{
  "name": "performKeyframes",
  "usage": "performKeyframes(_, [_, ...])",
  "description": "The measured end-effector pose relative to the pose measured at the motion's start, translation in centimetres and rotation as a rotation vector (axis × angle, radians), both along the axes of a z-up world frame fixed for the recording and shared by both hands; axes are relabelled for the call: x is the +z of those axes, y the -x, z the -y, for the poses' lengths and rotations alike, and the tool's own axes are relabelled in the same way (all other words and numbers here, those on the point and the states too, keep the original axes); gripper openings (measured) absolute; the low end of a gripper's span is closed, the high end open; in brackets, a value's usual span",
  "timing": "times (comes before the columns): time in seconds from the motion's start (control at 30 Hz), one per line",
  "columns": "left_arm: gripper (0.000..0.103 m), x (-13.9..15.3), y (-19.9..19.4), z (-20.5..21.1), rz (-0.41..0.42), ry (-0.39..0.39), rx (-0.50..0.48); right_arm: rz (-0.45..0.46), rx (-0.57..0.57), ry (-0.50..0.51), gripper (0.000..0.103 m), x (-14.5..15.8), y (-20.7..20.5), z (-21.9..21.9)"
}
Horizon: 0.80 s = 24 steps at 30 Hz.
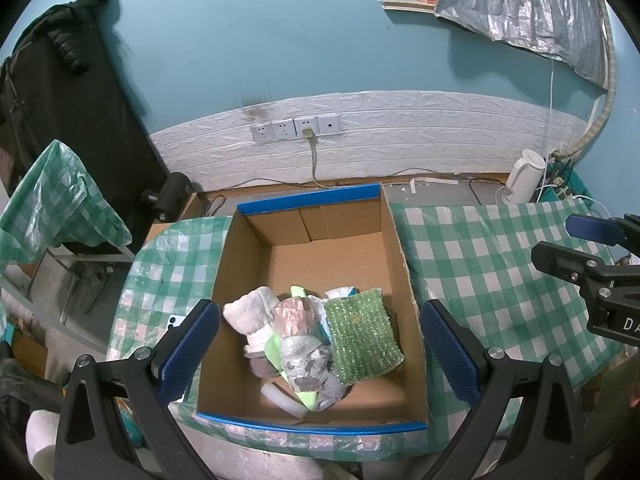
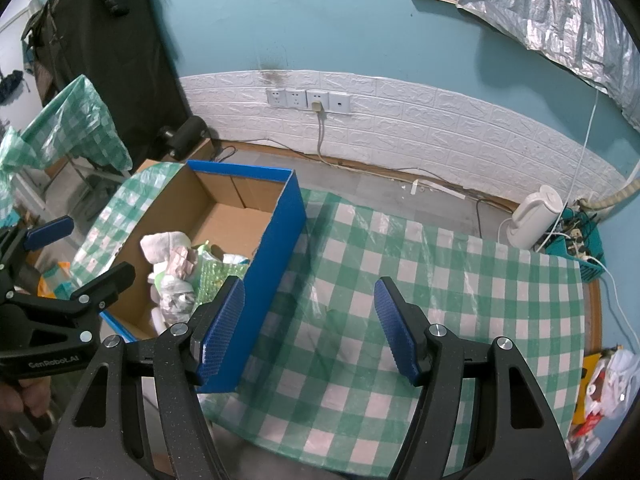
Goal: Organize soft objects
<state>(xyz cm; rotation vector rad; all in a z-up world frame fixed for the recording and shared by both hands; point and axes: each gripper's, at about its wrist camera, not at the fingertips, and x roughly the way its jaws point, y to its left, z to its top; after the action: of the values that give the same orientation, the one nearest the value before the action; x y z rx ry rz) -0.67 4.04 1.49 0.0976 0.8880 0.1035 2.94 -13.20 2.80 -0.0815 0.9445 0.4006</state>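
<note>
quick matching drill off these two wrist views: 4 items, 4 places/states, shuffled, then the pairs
1 green sponge cloth
2 white kettle
3 left gripper
4 cardboard box

A on the floor by the wall
B open, above the box
C on the checked tablecloth
D inside the box, right side of the pile

Pairs: 1-D, 2-A, 3-B, 4-C

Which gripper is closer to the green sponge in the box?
Left. The left gripper hangs above the box with the green sponge between its fingers' lines; the right gripper is over the tablecloth beside the box.

"GenRobot.AI" on the left gripper (image 2: 52,254); "DA" on the right gripper (image 1: 560,240)
</note>
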Motion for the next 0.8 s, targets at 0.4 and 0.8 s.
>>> performKeyframes(0.4, [0.101,-0.27,0.44,0.14,-0.001,0.004,-0.003,0.000,0.000,0.000,0.067,0.02,-0.01,-0.01])
performKeyframes(0.8, [0.101,-0.19,0.24,0.10,-0.002,0.005,-0.004,-0.002,0.001,0.002,0.067,-0.12,0.11,0.26])
